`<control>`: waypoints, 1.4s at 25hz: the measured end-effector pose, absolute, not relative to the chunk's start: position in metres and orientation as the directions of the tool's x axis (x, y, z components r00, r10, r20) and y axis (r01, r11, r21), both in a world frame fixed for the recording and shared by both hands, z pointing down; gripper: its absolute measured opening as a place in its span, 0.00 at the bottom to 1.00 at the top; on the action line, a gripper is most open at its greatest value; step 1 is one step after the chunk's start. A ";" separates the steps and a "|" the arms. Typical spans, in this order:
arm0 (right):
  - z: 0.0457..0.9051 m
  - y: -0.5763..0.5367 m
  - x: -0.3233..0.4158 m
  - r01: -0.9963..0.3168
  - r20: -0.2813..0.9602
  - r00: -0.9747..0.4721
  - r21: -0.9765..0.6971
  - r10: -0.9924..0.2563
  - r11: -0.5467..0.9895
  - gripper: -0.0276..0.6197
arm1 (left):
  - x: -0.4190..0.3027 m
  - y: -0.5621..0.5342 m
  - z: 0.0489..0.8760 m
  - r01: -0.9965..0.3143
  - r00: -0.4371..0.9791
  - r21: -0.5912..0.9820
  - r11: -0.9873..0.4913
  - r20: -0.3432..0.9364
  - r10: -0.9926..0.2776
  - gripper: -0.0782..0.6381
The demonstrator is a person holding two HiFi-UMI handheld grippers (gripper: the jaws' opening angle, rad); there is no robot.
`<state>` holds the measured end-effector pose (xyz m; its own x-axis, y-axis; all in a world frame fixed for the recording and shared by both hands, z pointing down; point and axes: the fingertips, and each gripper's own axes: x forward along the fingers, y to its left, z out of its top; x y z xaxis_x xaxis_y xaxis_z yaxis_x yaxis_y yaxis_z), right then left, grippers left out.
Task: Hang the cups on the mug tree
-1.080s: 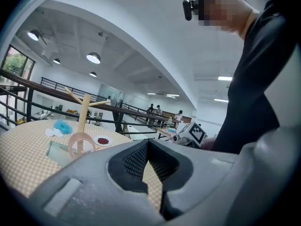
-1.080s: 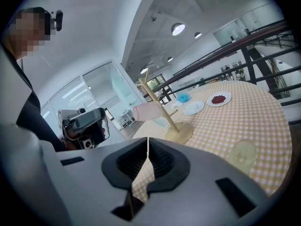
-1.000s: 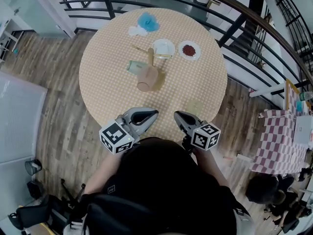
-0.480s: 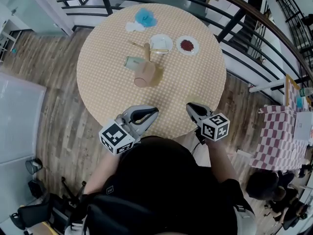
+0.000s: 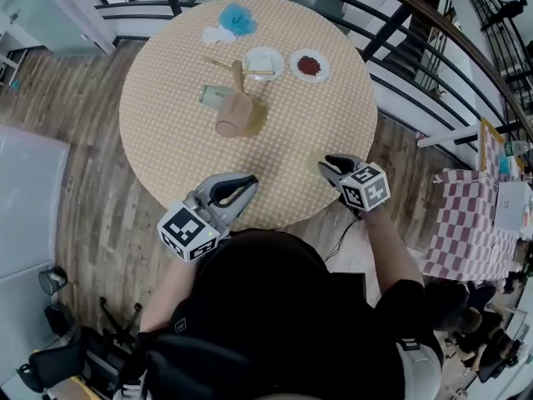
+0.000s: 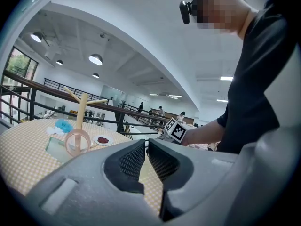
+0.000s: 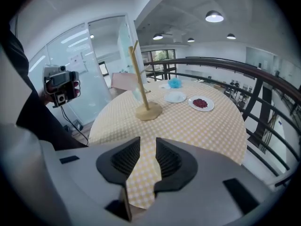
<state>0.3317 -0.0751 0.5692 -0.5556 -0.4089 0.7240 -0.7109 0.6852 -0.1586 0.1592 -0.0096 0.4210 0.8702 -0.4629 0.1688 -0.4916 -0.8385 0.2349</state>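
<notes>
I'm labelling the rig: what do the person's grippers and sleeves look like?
The left gripper and right gripper: grey moulded shells, black ribbed pads, each carrying a cube of black-and-white square markers. Black short-sleeved top. The right's jaws have just been opening, nothing between.

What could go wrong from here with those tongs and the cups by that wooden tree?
The right tongs, their jaws just opening with only cloth showing between them, are close to the table's near edge and might snag the checked tablecloth, dragging everything. The mug tree is slim, so a bump could tip it. The pale green cup seems to lie on its side and may roll.
</notes>
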 end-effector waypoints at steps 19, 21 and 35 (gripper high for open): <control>0.635 -0.096 0.355 -0.620 0.920 -0.286 0.035 -0.267 0.784 0.40 | 0.125 -0.029 0.439 -0.517 0.856 0.281 -0.808 0.154 -0.494 0.12; 0.635 -0.097 0.355 -0.612 0.926 -0.282 0.029 -0.252 0.790 0.43 | 0.124 -0.030 0.440 -0.519 0.855 0.282 -0.807 0.157 -0.495 0.12; 0.672 -0.096 0.354 -0.559 0.969 -0.189 0.024 -0.156 0.829 0.53 | 0.123 -0.039 0.451 -0.518 0.855 0.306 -0.799 0.188 -0.483 0.12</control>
